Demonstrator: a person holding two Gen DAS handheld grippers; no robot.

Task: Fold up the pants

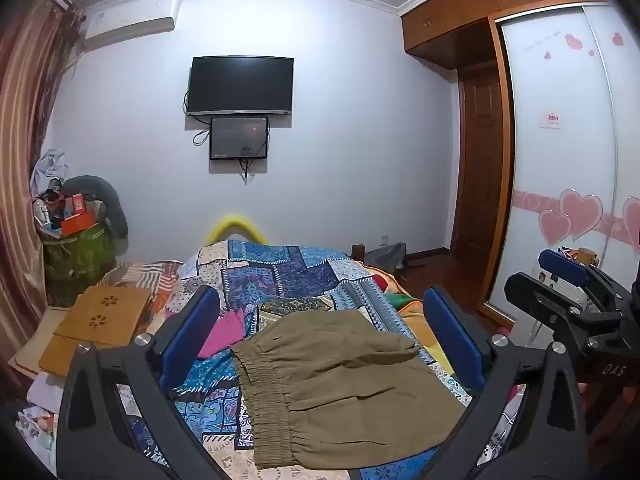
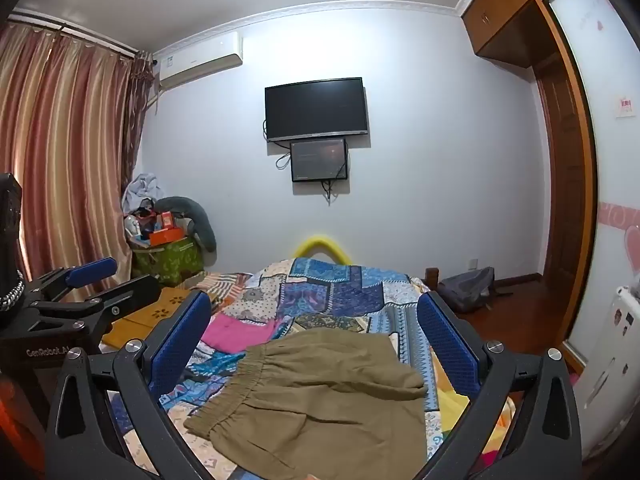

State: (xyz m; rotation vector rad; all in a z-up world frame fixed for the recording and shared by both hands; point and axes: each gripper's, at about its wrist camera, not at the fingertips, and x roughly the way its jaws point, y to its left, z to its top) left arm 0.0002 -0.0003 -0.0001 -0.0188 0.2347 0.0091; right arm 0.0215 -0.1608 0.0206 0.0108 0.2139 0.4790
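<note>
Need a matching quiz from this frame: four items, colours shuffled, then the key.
Items:
1. pants
2. curtain
3. TV
4. foam arch behind the bed

Colours:
A. yellow
B. black
C. olive-khaki
D. red-and-gold stripes

Pairs: 1-C, 2-D, 3-B, 4-A.

Pants (image 2: 320,400) near hem cut by lower edge; folded layers hidden.
</note>
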